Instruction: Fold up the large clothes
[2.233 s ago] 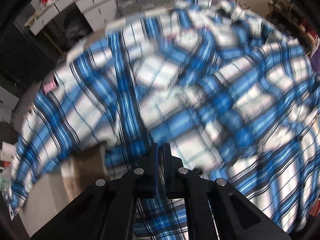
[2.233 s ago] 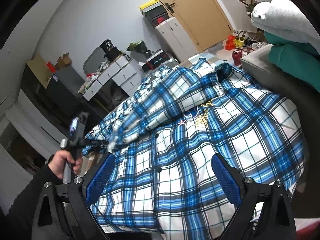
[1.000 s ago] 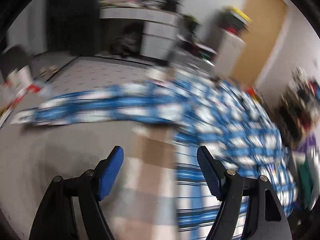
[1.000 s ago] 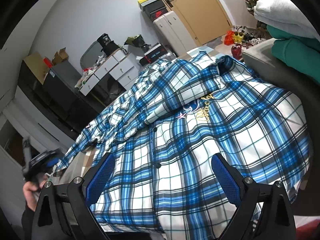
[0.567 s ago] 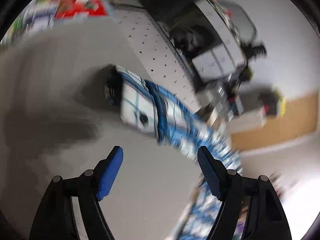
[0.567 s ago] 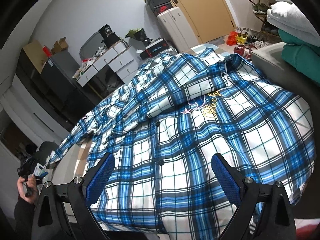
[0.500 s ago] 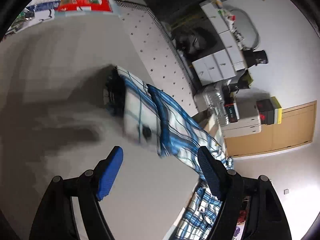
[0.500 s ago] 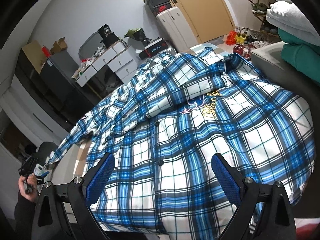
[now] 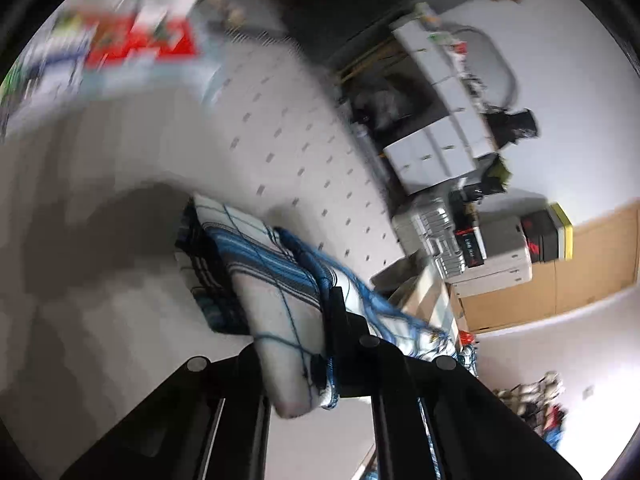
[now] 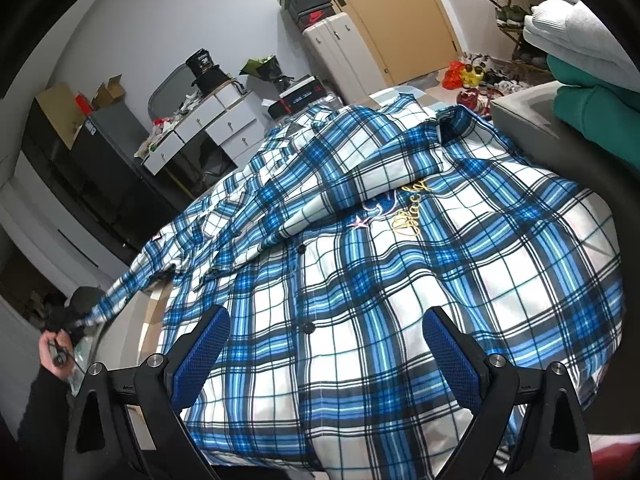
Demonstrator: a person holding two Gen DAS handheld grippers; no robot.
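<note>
A large blue-and-white plaid shirt lies spread front-up on the table, buttoned, with gold lettering on the chest. One sleeve is folded across its upper part. The other sleeve hangs off the table's left side. My left gripper is shut on that sleeve's cuff; it shows in the right wrist view low at the left, held by a hand. My right gripper is open and empty, above the shirt's lower half.
A grey sofa arm with folded teal and grey sweaters stands at the right. White drawers, a white cabinet with shoe boxes and a wooden door lie behind. A spotted floor mat lies below the cuff.
My left gripper let go of the first sleeve, swung down to the left, and closed on the hanging sleeve's cuff. My right gripper stayed open over the shirt.
</note>
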